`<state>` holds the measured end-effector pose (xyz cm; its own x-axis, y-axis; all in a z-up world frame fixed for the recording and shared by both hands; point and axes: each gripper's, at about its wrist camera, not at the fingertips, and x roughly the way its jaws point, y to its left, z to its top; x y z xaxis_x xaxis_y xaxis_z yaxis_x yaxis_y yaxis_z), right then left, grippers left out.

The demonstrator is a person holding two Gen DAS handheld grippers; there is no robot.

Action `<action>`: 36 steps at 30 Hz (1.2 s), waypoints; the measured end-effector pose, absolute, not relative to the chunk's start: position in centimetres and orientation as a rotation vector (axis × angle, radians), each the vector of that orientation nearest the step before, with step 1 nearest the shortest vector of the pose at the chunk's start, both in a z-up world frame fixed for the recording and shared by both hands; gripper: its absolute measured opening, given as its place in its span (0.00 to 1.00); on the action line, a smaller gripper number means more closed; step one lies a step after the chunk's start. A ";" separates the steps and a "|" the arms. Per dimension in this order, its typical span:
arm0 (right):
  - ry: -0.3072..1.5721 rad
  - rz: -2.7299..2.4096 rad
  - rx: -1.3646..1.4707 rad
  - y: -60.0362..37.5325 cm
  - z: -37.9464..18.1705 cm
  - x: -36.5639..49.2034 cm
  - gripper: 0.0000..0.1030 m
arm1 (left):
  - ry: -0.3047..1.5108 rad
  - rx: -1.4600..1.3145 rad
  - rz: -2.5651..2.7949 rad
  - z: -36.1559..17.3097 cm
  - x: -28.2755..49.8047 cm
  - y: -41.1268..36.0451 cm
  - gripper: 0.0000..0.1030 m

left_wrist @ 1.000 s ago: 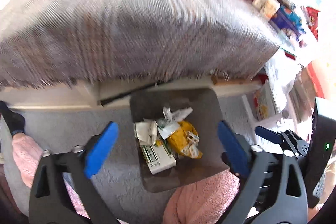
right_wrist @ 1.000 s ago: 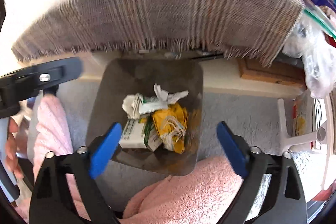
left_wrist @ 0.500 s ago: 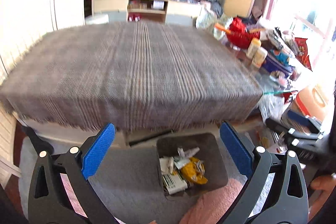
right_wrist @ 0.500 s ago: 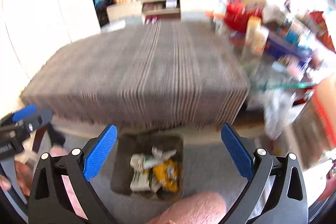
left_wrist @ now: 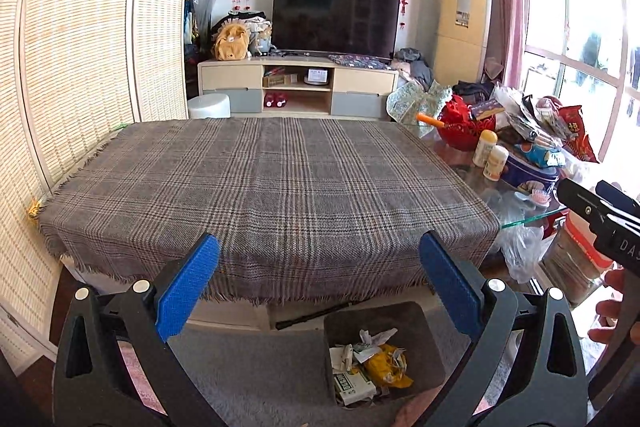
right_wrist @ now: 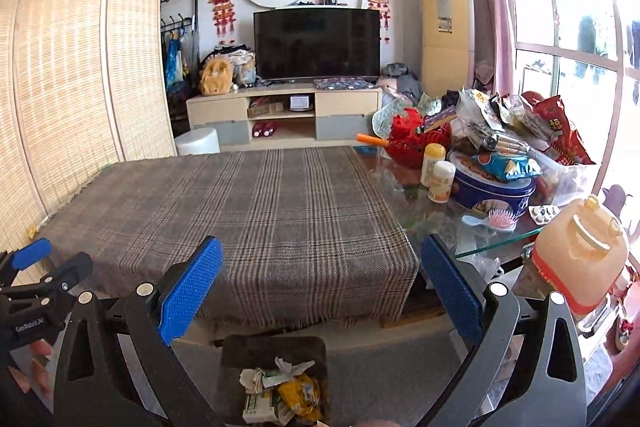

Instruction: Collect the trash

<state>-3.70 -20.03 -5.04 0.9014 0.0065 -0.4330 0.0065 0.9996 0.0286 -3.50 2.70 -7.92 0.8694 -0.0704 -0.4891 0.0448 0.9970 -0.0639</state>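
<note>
A dark trash bin (left_wrist: 424, 331) stands on the grey carpet below the table's near edge; it also shows in the right wrist view (right_wrist: 240, 351). Crumpled paper, a white-green carton (left_wrist: 354, 385) and a yellow wrapper (left_wrist: 386, 367) lie in it. My left gripper (left_wrist: 318, 287) is open and empty, held above the table's near edge. My right gripper (right_wrist: 320, 287) is open and empty at the same height. The plaid tablecloth (left_wrist: 260, 187) bears nothing.
A glass table end (right_wrist: 472, 227) at the right holds a red basket (right_wrist: 416, 143), two bottles (right_wrist: 440, 179), a blue tin (right_wrist: 492, 187), snack bags and a pink brush (right_wrist: 500, 221). An orange jug (right_wrist: 580, 255) stands at right. A TV cabinet (left_wrist: 298, 91) and folding screen (left_wrist: 80, 67) lie beyond.
Both grippers have tilted up and drawn back from looking down into the bin to facing across the table. Both have stayed open and empty.
</note>
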 end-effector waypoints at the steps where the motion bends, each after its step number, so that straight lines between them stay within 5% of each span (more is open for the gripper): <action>1: 0.444 -0.005 0.027 -19.9 -5.0 -3.9 0.97 | 0.507 -0.047 -0.058 -7.6 -3.7 2.7 0.92; 36: 0.437 -0.007 0.016 -18.9 -3.8 -5.3 0.97 | 0.449 -0.040 -0.048 -5.5 -5.6 2.6 0.92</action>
